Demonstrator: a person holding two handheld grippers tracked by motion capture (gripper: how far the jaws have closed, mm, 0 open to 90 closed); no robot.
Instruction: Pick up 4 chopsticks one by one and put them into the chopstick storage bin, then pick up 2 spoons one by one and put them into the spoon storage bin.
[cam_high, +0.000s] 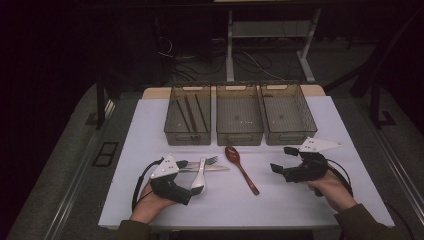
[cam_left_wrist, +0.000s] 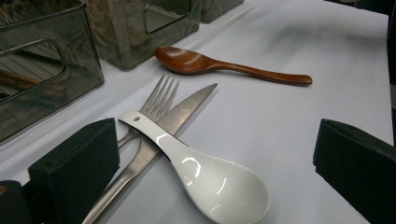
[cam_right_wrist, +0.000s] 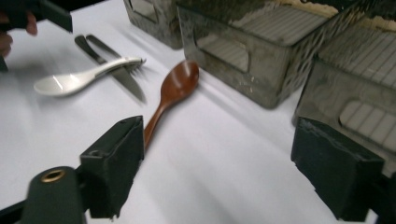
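**Cutlery laid out before three mesh bins**

At the lower left of the high view, the left gripper (cam_high: 192, 172) is held with its blunt black jaws spread, nothing pinched; in its own view a glossy white ceramic spoon (cam_left_wrist: 205, 175) is seen between them, its deep bowl nearest and its flat, pierced handle laid across a matte steel knife (cam_left_wrist: 180, 114) and a four-tined steel fork (cam_left_wrist: 161, 95). At the lower right, the right gripper (cam_high: 281, 159) is likewise spread wide, with only bare surface between its blocky foam-like pads. A smooth, reddish-brown wooden spoon (cam_high: 241, 169) is set in the middle of the frame, between the two grippers and touched by neither, its oval bowl pointing towards the bins. All of it is carried by a pale, matte surface (cam_high: 280, 200). Farther up the frame, three rectangular grey mesh bins (cam_high: 240, 131) are lined side by side; slim dark sticks lie in the left one.
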